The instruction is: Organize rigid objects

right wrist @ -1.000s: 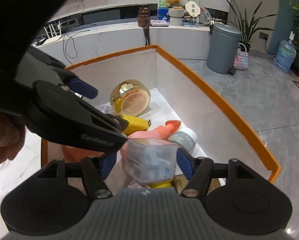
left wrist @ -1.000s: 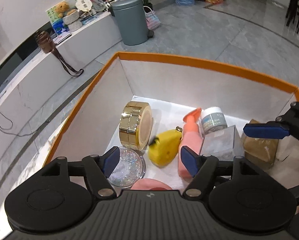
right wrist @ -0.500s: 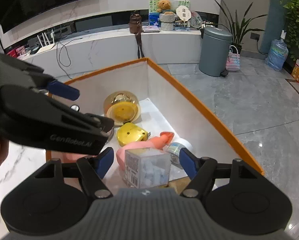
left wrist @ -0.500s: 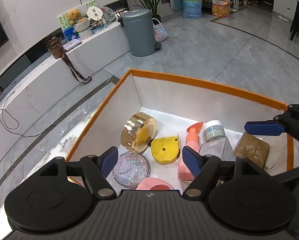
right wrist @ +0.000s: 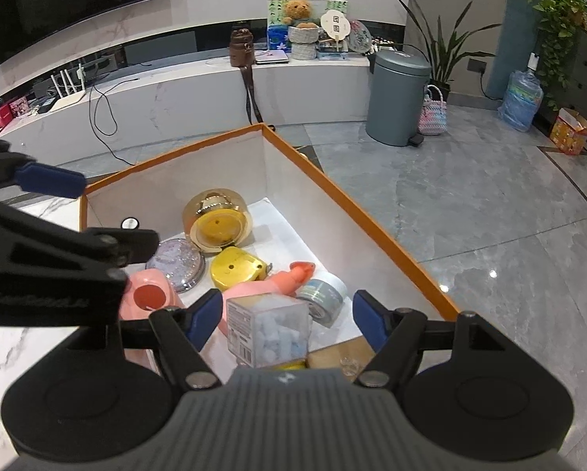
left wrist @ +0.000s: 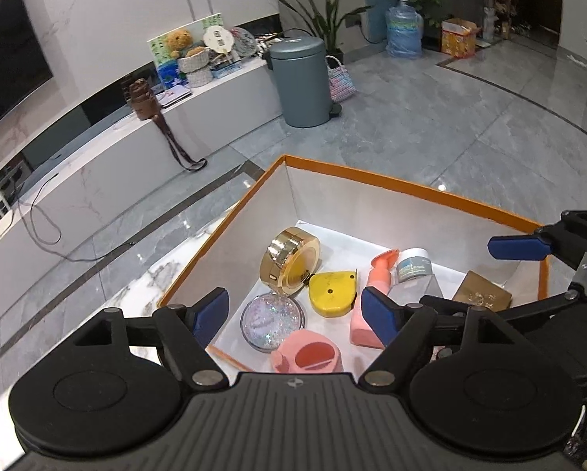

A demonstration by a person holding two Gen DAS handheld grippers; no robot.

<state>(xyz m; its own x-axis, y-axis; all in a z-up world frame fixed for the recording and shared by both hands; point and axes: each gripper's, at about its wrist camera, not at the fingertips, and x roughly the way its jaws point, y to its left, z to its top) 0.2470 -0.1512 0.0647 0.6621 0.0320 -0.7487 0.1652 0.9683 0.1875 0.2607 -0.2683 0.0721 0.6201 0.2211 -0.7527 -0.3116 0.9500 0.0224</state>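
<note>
Grey tiled floor lies wide beyond the orange-rimmed box whose walls hem the clear cube and neighbours, above which the left gripper is opening empty and the right gripper gapes unladen.

Little could be read. The black left gripper at the left carried raised lettering, too blurred to spell. The clear box near the middle bore a barcode label whose print was too small.
</note>
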